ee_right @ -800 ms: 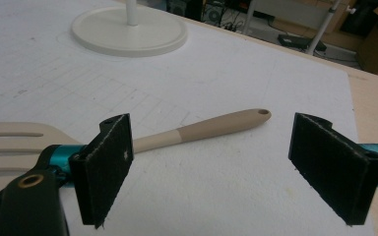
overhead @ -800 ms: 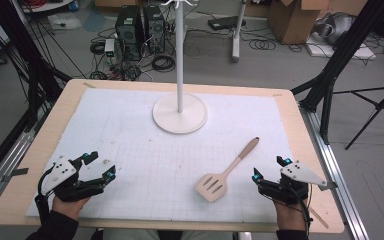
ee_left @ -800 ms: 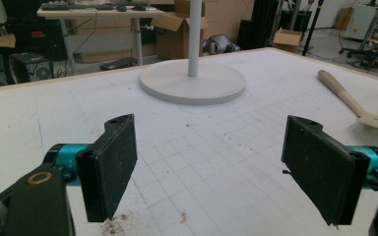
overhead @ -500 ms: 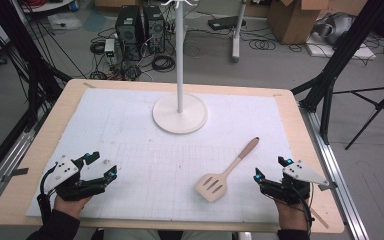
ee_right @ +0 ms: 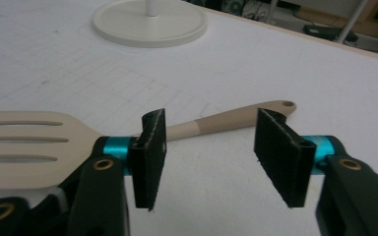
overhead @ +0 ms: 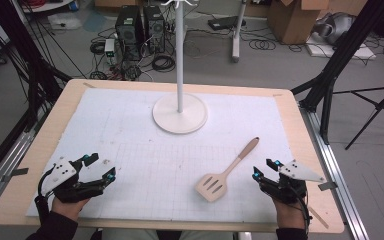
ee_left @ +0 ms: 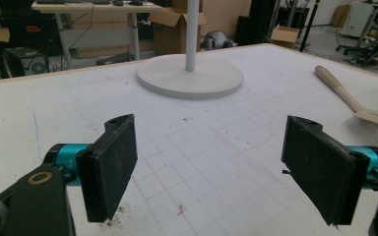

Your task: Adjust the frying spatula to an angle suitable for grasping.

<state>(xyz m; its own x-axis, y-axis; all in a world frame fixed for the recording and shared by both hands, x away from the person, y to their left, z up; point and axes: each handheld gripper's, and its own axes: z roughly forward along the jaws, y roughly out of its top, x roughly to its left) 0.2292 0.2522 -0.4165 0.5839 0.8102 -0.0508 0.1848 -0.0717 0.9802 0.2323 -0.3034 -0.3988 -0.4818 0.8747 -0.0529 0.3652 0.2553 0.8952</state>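
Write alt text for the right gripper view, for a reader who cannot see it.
Two black jaws of the right gripper stand open and empty above a white gridded mat. Just beyond them lies a pale slotted spatula, blade at the left and handle running right to a small hole at its end. The round white base of a stand sits farther back.

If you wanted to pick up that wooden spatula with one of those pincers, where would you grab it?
Probably on the handle of the spatula, around its middle, using the right gripper, which sits just beside it with its jaws open. The handle is narrow and lies flat on the mat, angled away from the person, so I would come from above with the jaws across it. The slotted blade looks too wide and thin.
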